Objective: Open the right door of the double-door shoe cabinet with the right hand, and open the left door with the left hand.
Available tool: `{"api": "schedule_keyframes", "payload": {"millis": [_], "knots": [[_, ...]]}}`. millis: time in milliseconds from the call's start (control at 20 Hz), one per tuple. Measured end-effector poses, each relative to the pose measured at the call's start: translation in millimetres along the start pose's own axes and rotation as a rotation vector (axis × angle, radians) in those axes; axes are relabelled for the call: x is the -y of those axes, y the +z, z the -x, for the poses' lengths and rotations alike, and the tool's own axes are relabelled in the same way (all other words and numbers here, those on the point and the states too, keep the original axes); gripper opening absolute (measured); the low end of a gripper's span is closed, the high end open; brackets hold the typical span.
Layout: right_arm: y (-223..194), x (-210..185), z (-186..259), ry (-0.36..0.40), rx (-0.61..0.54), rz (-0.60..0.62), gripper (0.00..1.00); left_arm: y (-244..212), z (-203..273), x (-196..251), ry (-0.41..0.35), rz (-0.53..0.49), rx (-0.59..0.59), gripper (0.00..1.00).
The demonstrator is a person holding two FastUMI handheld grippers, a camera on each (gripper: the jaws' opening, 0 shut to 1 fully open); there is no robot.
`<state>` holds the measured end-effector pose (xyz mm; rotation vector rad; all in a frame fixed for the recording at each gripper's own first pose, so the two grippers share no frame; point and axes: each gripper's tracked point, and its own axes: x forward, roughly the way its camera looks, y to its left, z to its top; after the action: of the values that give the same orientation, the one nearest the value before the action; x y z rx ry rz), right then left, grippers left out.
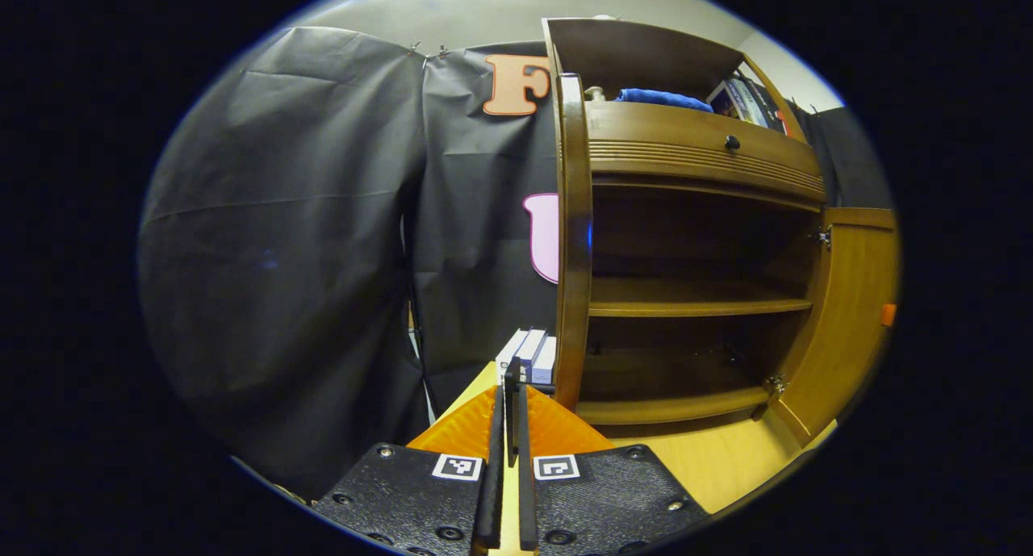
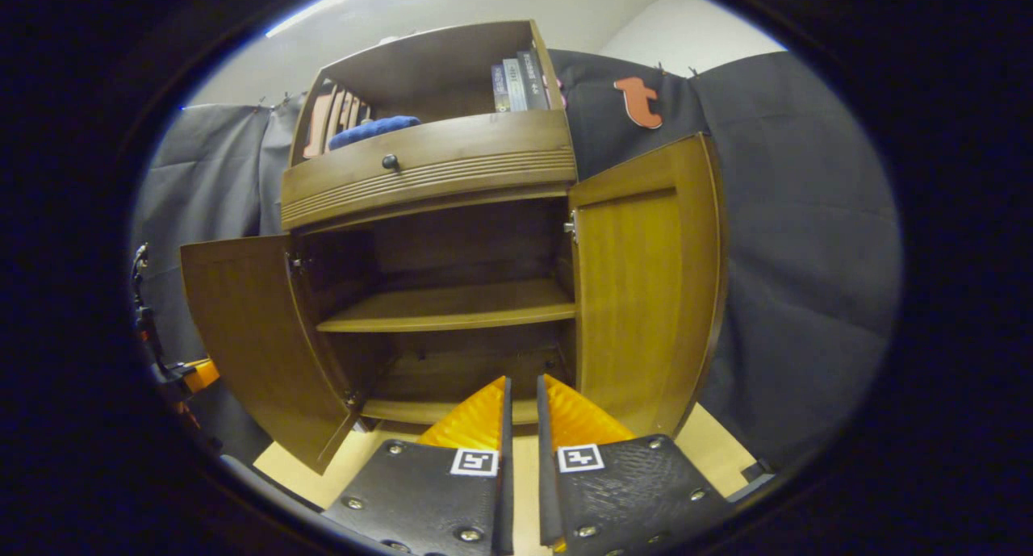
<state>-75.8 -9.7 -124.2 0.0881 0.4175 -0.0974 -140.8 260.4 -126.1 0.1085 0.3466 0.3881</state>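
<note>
On the light wooden tabletop (image 2: 710, 443) stands the double-door shoe cabinet (image 2: 452, 241), its left door (image 2: 250, 338) and right door (image 2: 646, 282) both swung wide, with bare shelves inside and books (image 2: 516, 80) and a blue cloth (image 2: 371, 128) up top. From my left gripper view, my left gripper (image 1: 508, 395) has its fingers drawn almost together beside the left door's edge (image 1: 573, 241), and I cannot tell whether they pinch anything. My right gripper (image 2: 522, 395) is slightly parted and empty, aimed at the lower shelf between the doors.
</note>
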Motion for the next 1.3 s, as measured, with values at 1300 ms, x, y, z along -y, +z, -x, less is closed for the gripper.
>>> {"api": "schedule_keyframes", "payload": {"millis": [1300], "knots": [[61.1, 11.7, 13.3, 0.001, 0.142, 0.049, 0.13, 129.4, 58.8, 155.2, -0.117, -0.044, 0.332, 0.05]]}}
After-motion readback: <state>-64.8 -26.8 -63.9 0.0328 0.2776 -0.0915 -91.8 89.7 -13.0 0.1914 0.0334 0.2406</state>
